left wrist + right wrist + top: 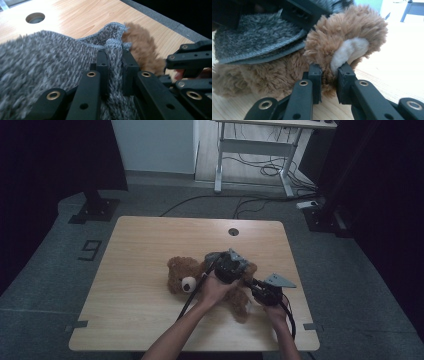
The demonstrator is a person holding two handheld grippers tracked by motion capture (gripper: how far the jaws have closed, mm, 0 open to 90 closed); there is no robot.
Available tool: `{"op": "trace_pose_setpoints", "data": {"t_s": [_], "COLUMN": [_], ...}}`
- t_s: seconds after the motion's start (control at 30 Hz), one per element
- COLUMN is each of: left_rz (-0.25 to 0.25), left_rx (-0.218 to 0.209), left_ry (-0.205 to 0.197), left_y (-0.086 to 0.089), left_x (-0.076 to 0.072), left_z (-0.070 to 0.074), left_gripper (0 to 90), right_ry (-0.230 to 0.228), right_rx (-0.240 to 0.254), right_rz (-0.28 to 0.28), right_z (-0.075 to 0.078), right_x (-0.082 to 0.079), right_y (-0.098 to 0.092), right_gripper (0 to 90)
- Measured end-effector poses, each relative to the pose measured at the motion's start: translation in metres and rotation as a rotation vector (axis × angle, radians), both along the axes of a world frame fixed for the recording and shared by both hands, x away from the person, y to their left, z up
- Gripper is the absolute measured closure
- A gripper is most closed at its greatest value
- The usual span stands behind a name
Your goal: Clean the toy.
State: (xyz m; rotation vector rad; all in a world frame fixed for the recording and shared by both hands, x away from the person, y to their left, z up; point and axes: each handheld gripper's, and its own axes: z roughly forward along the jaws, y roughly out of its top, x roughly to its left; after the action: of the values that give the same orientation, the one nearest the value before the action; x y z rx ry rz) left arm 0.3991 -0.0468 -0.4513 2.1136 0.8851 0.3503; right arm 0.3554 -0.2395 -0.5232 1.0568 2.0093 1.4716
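Brown plush teddy bear (pixel 187 279) lies at frame centre on the light wooden table (pixel 140 250). Left gripper (pixel 113 56) is clamped on a fold of grey knitted cloth (pixel 45 62). Right gripper (pixel 329 71) pinches the bear's cream-soled paw (pixel 348 50).

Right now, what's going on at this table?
A person is dressing or undressing a brown teddy bear lying on the wooden table; I cannot tell which. The left tool is shut on the edge of a grey knitted garment, while the right tool pinches the bear's paw.
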Motion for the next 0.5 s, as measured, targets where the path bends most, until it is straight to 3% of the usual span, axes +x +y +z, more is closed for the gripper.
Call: {"op": "trace_pose_setpoints", "data": {"t_s": [0.1, 0.2, 0.3, 0.43, 0.5], "left_rz": [0.055, 0.095, 0.145, 0.172, 0.170], "left_rx": [0.021, -0.002, 0.009, -0.066, -0.094], "left_ry": [-0.036, -0.042, -0.066, -0.023, -0.023], "left_y": [0.014, 0.042, 0.072, 0.116, 0.132], "left_x": [-0.003, -0.003, -0.004, 0.000, -0.003], "left_z": [0.004, 0.008, 0.011, 0.007, 0.008], "left_gripper": [79.4, 79.4, 79.3, 79.4, 79.6], "right_ry": [-0.009, -0.009, -0.008, -0.002, -0.008], "right_rx": [-0.001, -0.001, 0.000, 0.007, 0.005], "right_rz": [-0.005, -0.003, -0.006, 0.002, 0.005], "right_z": [0.001, 0.001, 0.001, -0.001, -0.001], "right_x": [-0.001, -0.001, -0.001, 0.000, 0.000], "right_y": [0.001, 0.000, 0.000, 0.000, 0.001], "right_gripper": [76.9, 76.9, 76.9, 76.9, 76.9]}}
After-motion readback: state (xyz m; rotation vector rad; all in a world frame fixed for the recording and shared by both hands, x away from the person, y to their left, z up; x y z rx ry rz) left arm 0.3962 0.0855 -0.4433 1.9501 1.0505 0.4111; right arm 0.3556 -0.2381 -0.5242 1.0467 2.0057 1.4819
